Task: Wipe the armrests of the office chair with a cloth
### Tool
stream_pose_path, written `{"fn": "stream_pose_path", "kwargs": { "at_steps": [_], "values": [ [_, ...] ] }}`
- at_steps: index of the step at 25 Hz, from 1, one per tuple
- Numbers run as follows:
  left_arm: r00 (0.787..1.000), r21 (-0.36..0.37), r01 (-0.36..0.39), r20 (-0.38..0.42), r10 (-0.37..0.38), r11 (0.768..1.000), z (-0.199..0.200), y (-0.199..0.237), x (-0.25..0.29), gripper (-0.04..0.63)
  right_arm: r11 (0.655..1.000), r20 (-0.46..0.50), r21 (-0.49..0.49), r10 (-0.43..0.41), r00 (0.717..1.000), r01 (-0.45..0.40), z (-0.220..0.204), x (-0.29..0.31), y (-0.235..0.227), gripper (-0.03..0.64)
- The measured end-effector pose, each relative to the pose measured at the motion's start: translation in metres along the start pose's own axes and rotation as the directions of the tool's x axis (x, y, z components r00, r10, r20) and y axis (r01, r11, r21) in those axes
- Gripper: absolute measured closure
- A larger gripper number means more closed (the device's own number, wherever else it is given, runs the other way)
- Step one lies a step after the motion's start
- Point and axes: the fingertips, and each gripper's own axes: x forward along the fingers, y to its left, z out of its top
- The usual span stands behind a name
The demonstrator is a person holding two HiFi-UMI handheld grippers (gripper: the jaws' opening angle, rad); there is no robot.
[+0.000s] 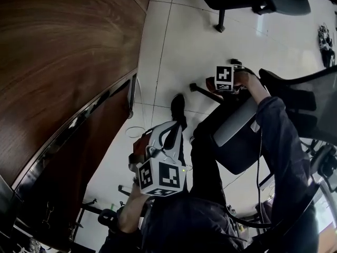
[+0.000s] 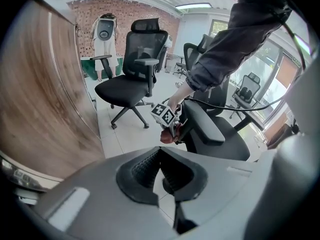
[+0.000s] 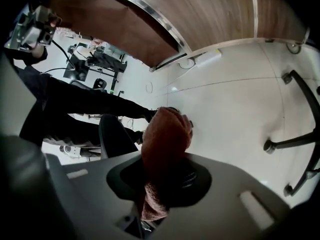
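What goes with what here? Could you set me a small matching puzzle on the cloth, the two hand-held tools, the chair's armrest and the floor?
Things:
1. cloth
2. left gripper
3. armrest
4. floor

Descriptions:
A. white tiles
B. grey pad
C. nothing between its jaws
D. reddish-brown, clamped in the right gripper

Pairs: 1-D, 2-C, 3-B, 4-A.
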Motion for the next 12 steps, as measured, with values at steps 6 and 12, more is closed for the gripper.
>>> {"fn": "stream_pose_path", "kwargs": {
  "at_steps": [6,12],
  "values": [
    [1.0,0.004,-0.005,-0.012,0.005,1.0,0.0,-0.001,-0.007,0.58,0.993,0.08,-0.122,0.005,0.997,0.004,0.018,-0.04,0.023,0.531],
    [1.0,0.045,0.015,0.018,-0.016,0.999,0.017,-0.005,-0.008,0.58,0.964,0.164,-0.267,0.057,0.985,-0.011,0.03,-0.13,0.089,0.531]
  ]
}}
